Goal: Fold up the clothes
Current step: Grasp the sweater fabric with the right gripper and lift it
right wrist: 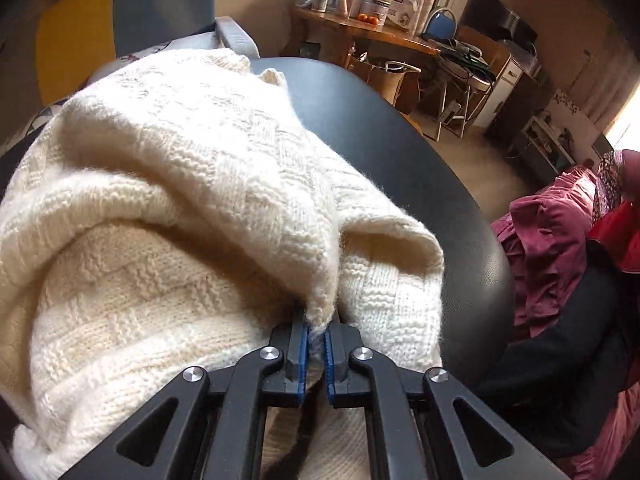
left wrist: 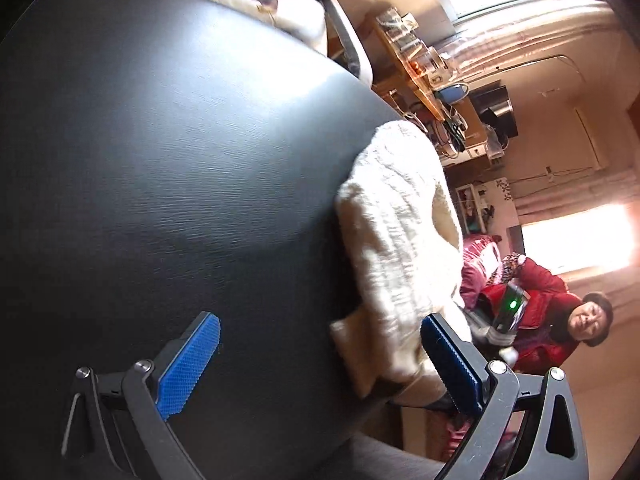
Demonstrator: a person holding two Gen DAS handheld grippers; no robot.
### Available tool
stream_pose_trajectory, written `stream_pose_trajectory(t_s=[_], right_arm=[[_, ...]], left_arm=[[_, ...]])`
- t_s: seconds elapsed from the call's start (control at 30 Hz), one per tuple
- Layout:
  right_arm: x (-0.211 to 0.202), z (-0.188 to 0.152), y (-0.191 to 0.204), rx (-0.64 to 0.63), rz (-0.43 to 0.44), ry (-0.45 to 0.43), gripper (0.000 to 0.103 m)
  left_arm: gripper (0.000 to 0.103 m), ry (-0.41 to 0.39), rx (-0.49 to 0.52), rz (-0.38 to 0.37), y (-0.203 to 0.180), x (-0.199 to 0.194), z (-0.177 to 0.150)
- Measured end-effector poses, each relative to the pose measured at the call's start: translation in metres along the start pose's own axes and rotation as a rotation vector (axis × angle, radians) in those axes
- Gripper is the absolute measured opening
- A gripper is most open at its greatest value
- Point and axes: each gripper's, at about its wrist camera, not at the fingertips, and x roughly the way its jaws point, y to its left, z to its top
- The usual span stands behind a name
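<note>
A cream knitted sweater [right wrist: 192,200] lies bunched on the black round table [right wrist: 400,152]. My right gripper [right wrist: 316,334] is shut on a pinched edge of the knit, with folds rising over and around its blue pads. In the left wrist view the same sweater [left wrist: 396,240] rests at the table's right edge. My left gripper [left wrist: 320,340] stands open above the dark tabletop [left wrist: 160,160]. Its right finger [left wrist: 452,364] is beside the sweater's near end, and nothing sits between the pads.
A person in a red jacket [left wrist: 552,320] sits beyond the table holding the other gripper. A magenta garment [right wrist: 552,248] lies on a seat at the right. A cluttered wooden table [right wrist: 360,28] stands behind, and a grey chair [right wrist: 168,12] with a cushion is at the far side.
</note>
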Motion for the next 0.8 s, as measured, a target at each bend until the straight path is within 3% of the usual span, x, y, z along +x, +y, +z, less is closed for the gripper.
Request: stream_pose_trajectory(t_s=[0.17, 0.3, 0.43, 0.47, 0.53, 0.6, 0.67, 0.7, 0.73, 0.8], right_arm=[[0.003, 0.000, -0.004, 0.016, 0.017, -0.017, 0.007], [0.005, -0.003, -0.006, 0.027, 0.024, -0.020, 0.008], [0.004, -0.006, -0.008, 0.035, 0.023, -0.031, 0.008], [0.003, -0.006, -0.008, 0.037, 0.024, -0.032, 0.008], [0.001, -0.008, -0.008, 0.035, 0.028, -0.035, 0.008], [0.000, -0.009, -0.008, 0.033, 0.028, -0.039, 0.008], [0.001, -0.009, -0.009, 0.033, 0.029, -0.045, 0.009], [0.001, -0.009, -0.009, 0.032, 0.030, -0.048, 0.010], [0.001, -0.009, -0.010, 0.033, 0.029, -0.051, 0.012], [0.001, -0.009, -0.012, 0.041, 0.028, -0.048, 0.014]], left_arm=[[0.101, 0.048, -0.085, -0.058, -0.016, 0.031, 0.025], [0.101, 0.080, -0.208, -0.113, -0.014, 0.054, 0.046], [0.093, 0.082, -0.244, -0.140, -0.026, 0.073, 0.065], [0.090, 0.083, -0.240, -0.141, -0.031, 0.077, 0.068], [0.071, 0.096, -0.219, -0.123, -0.039, 0.088, 0.072], [0.063, 0.111, -0.213, -0.112, -0.044, 0.102, 0.073], [0.044, 0.113, -0.210, -0.093, -0.044, 0.110, 0.073], [0.020, 0.111, -0.214, -0.086, -0.043, 0.113, 0.072], [0.014, 0.100, -0.218, -0.090, -0.042, 0.112, 0.071], [0.012, 0.066, -0.222, -0.105, -0.041, 0.105, 0.071]])
